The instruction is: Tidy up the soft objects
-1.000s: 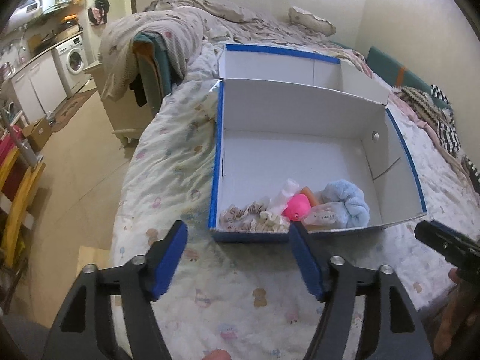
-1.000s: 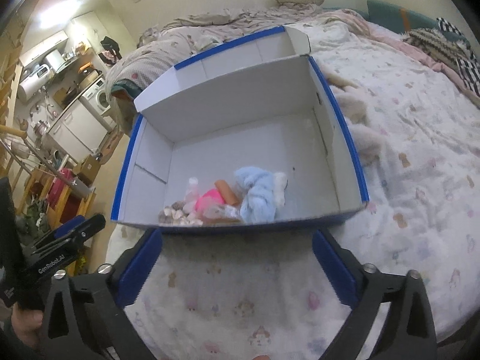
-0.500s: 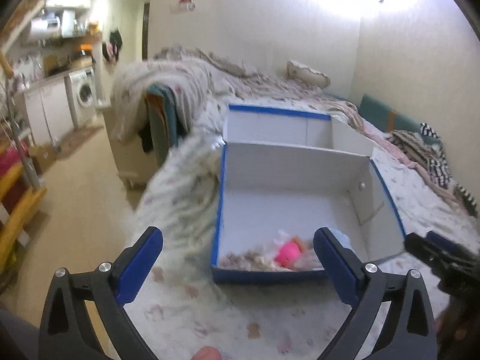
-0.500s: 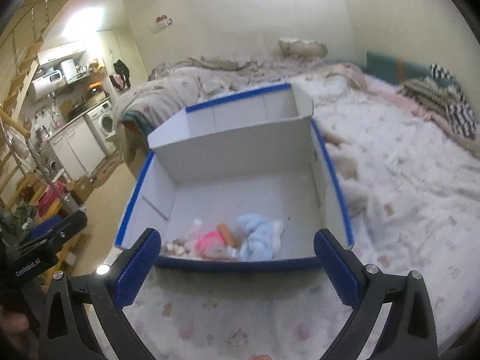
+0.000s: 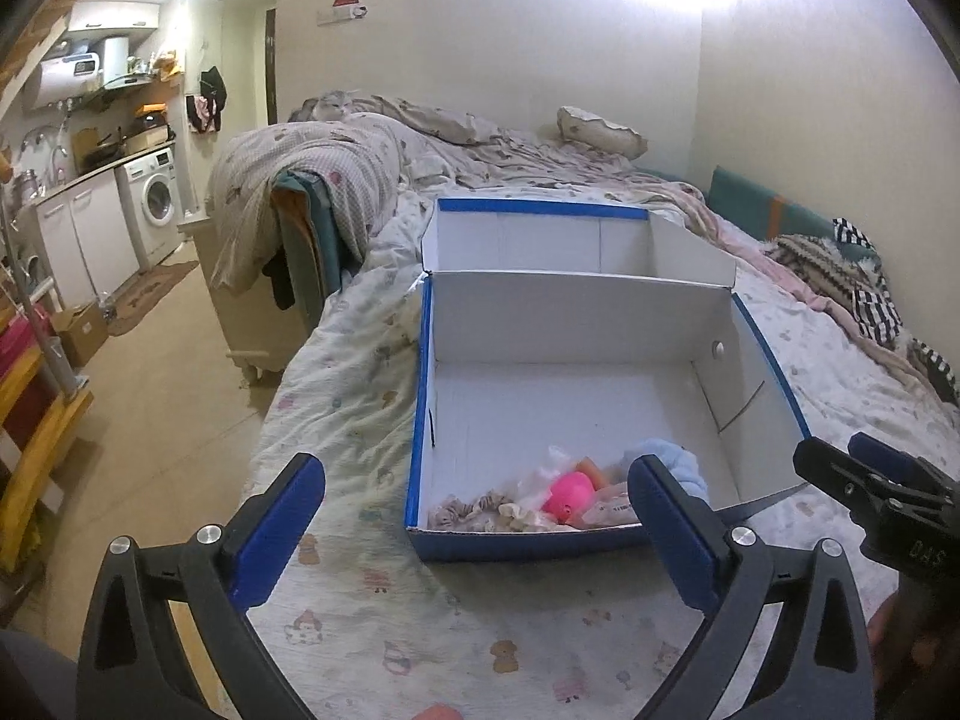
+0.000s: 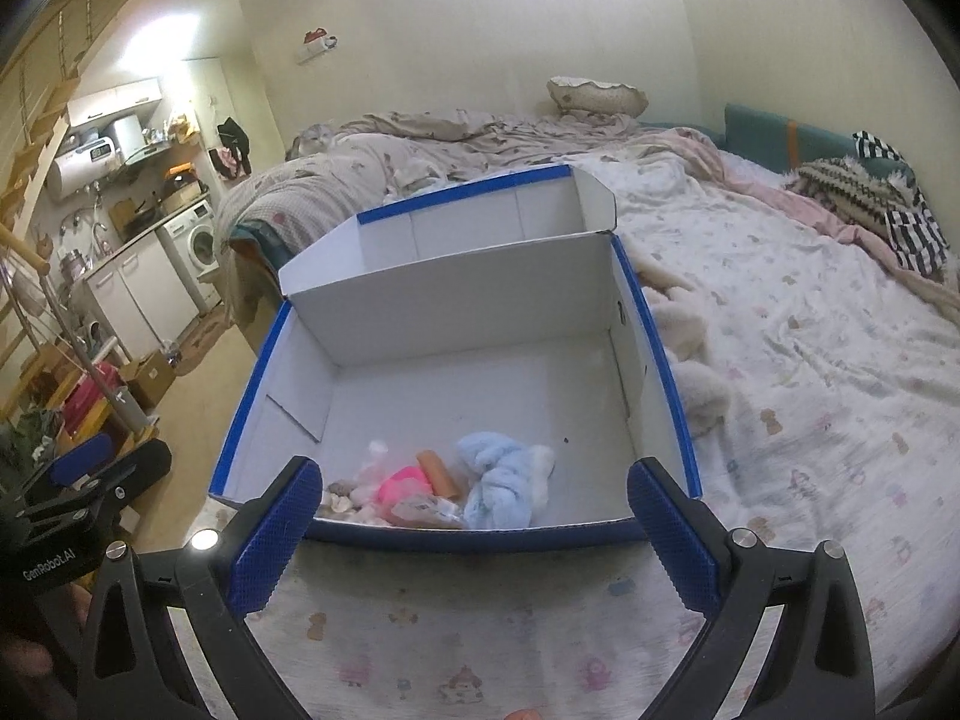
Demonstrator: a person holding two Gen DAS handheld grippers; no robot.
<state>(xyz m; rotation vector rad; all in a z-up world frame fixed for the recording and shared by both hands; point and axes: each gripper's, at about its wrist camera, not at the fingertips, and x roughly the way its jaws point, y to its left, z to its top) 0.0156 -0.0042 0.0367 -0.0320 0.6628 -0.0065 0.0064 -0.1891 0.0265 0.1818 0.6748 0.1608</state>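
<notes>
A white box with blue edges point(image 5: 423, 372) point(image 6: 654, 336) stands open on the bed. Near its front wall lie a pink soft toy point(image 5: 567, 495) point(image 6: 403, 483), a light blue fluffy cloth point(image 5: 678, 462) point(image 6: 498, 480), an orange-brown roll point(image 6: 438, 471), a patterned scrunchie point(image 5: 474, 507) and a clear bag point(image 6: 426, 510). My left gripper point(image 5: 474, 531) is open and empty, a little in front of the box. My right gripper point(image 6: 471, 531) is open and empty, also in front of the box; it also shows in the left wrist view point(image 5: 864, 480).
The bed sheet point(image 5: 420, 642) with a cartoon print lies under both grippers. A cream fluffy item point(image 6: 690, 348) lies on the bed right of the box. Rumpled blankets point(image 5: 336, 168) are piled behind. The bed edge drops to the floor point(image 5: 162, 396) on the left.
Both grippers have pulled back and tilted up from the box. The left gripper's jaws have opened wider. The objects in the box have not moved.
</notes>
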